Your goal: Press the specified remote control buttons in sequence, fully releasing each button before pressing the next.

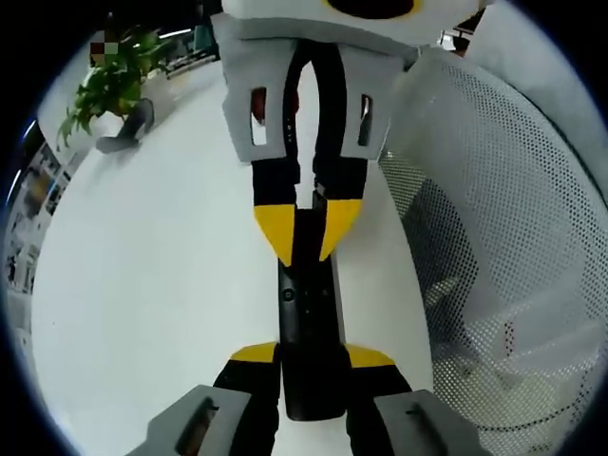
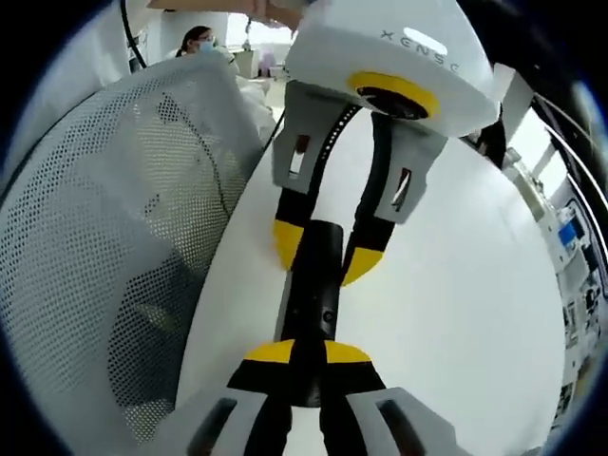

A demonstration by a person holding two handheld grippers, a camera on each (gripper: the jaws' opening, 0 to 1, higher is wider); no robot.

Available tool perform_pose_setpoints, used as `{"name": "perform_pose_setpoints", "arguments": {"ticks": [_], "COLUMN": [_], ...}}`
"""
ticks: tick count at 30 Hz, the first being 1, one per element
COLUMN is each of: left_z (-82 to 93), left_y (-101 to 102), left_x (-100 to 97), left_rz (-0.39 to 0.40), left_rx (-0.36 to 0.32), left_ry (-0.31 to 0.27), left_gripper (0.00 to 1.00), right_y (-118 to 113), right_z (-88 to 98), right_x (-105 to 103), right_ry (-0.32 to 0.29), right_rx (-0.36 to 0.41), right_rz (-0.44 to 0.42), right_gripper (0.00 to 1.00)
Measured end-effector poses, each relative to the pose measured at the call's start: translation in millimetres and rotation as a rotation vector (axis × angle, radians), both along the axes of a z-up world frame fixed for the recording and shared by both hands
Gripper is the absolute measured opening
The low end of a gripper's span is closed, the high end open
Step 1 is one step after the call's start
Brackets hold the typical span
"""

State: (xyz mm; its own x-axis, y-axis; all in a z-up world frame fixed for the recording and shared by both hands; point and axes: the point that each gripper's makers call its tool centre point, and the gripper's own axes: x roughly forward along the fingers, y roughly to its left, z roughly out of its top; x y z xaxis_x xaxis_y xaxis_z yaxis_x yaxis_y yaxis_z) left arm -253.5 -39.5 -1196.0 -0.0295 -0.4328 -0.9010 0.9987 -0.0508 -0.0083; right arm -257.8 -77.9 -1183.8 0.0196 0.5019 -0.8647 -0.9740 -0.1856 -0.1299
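In the left gripper view, the left gripper (image 1: 312, 356) has its yellow-tipped jaws closed on the near end of the black remote control (image 1: 309, 313), which lies lengthwise over the white bench (image 1: 161, 285); the right gripper (image 1: 306, 237) comes in from the top with its jaws pinched on the remote's far end, a white mesh basket (image 1: 503, 247) alongside and a potted plant (image 1: 109, 85) far off. In the right gripper view, the right gripper (image 2: 309, 353) grips the remote control (image 2: 312, 285) at the near end and the left gripper (image 2: 328, 255) clamps the far end, the mesh basket (image 2: 123, 237) beside them on the bench (image 2: 456, 304).

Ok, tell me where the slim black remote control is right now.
The slim black remote control lies on the white table, gripped at opposite ends by the left gripper and right gripper, beside the white perforated mesh basket.
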Motion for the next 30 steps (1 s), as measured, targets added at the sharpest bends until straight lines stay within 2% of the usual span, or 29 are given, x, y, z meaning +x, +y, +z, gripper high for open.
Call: {"name": "perform_pose_setpoints", "arguments": {"ticks": [1,4,5,6,7,10,11,13,17,19,21,26,29,30], "left_z": [-0.1,0.0,0.1,0.2,0.2,0.8,1.0,1.1,1.5,1.7,1.5,1.4,1.5,1.4], "left_y": [-0.1,-0.4,-0.5,-0.6,-0.7,-1.1,-1.2,-1.3,-1.5,-1.5,-1.5,-1.4,-1.2,-1.1], "left_x": [0.1,0.3,0.3,0.5,0.5,0.4,0.3,0.4,0.4,0.3,0.4,0.6,0.6,0.7], "left_rz": [-0.001,0.002,0.001,0.001,0.002,0.013,0.016,0.022,0.027,0.025,0.023,0.024,0.024,0.024], "left_rx": [-0.005,-0.015,-0.017,-0.019,-0.02,-0.03,-0.033,-0.041,-0.048,-0.046,-0.044,-0.047,-0.048,-0.049], "left_ry": [0.0,0.004,0.005,0.006,0.007,0.008,0.008,0.008,0.007,0.006,0.005,0.007,0.008,0.009], "left_gripper": [0.24,0.24,0.24,0.24,0.24,0.24,0.24,0.24,0.24,0.24,0.24,0.24,0.24,0.24], "right_y": [-0.7,1.2,0.3,0.3,0.5,1.7,2.2,2.7,2.8,3.5,5.0,6.5,8.2,6.8], "right_z": [-0.3,-0.9,-1.3,-1.1,-1.1,-0.5,0.4,1.5,2.1,2.0,1.8,0.3,-0.8,-1.1], "right_x": [0.4,2.0,2.0,2.6,3.8,6.0,6.6,7.5,4.7,3.8,3.6,1.6,2.6,3.3], "right_ry": [0.027,0.046,0.063,0.099,0.109,0.122,0.129,0.124,0.056,0.048,0.026,-0.02,0.003,0.03], "right_rx": [-0.027,-0.078,-0.083,-0.079,-0.073,-0.02,0.018,0.081,0.106,0.103,0.092,-0.003,-0.058,-0.071], "right_rz": [-0.025,-0.031,-0.065,-0.137,-0.16,-0.243,-0.29,-0.327,-0.273,-0.261,-0.204,-0.069,-0.079,-0.133], "right_gripper": [0.05,0.05,0.05,0.05,0.05,0.05,0.05,0.04,0.05,0.04,0.04,0.02,0.02,0.02]}}
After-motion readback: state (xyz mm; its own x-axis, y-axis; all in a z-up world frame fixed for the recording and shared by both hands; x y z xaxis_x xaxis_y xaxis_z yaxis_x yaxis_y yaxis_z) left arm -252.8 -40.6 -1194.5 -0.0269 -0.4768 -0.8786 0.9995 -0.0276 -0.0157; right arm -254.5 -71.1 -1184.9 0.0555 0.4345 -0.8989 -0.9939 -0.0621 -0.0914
